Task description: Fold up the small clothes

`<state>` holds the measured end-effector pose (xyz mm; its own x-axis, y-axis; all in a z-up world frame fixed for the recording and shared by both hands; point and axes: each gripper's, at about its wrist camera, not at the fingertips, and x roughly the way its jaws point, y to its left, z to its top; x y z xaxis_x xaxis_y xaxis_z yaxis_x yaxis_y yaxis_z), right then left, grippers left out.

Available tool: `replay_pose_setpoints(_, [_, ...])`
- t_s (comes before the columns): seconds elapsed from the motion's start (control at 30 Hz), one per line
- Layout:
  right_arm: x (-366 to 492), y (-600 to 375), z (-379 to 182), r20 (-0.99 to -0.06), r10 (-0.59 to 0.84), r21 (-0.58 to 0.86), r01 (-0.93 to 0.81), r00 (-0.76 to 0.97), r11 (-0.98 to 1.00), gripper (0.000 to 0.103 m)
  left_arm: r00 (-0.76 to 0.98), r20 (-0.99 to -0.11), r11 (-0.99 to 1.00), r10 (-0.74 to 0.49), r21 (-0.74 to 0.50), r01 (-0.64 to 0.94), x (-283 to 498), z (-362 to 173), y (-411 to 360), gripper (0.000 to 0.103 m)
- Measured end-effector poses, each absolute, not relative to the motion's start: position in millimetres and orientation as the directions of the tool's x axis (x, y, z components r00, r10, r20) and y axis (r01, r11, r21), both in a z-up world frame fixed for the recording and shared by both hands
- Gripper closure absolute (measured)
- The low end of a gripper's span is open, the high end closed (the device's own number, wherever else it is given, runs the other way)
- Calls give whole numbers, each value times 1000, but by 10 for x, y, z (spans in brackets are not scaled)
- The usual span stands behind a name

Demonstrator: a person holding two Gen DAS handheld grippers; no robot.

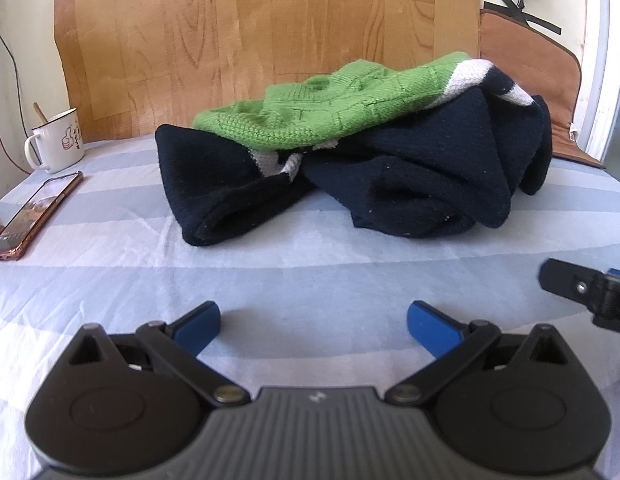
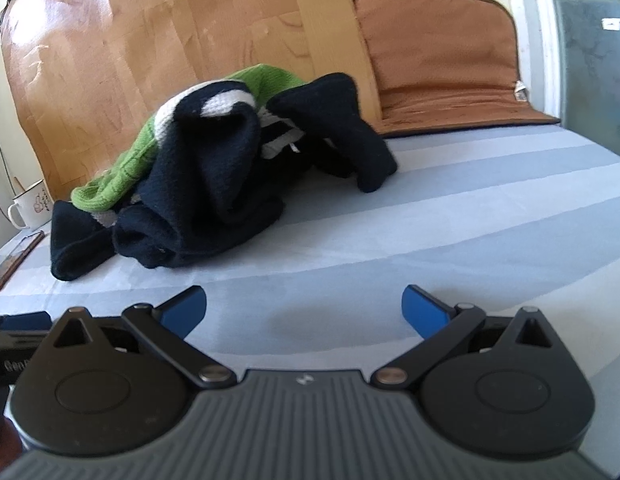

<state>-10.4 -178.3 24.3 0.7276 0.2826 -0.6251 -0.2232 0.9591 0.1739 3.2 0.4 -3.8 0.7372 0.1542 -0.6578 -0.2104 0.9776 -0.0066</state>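
Knit sweater (image 1: 350,152) bunched at 12 o'clock on striped surface (image 1: 269,280) — soft, floppy, light. Left tool (image 1: 314,322) & right tool (image 2: 303,308) both spread wide, empty — grab navy sleeve edge.

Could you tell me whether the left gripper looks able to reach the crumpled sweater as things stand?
Probably yes: the left gripper is open, and only bare striped sheet lies between it and the sweater.

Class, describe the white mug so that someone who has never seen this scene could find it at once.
Start at the bed with the blue-and-white striped sheet and look to its far left corner, against the wood-grain board. There stands the white mug, upright, just behind the phone. It alone has a handle, a thumbs-up drawing and a stick poking out.
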Motion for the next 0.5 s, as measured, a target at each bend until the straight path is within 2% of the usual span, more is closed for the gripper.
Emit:
replay_pose_setpoints(0.2, [-31, -1586, 212, -630, 309, 160, -270, 713, 950, 0, 735, -659, 976, 162, -3, -218, 32, -40, 6, 0])
replay_pose_setpoints(0.5, [-52, -1680, 228, -607, 343, 219, -264, 717, 939, 0, 733, -659, 975, 172, 6, -224, 37, -43, -2, 0])
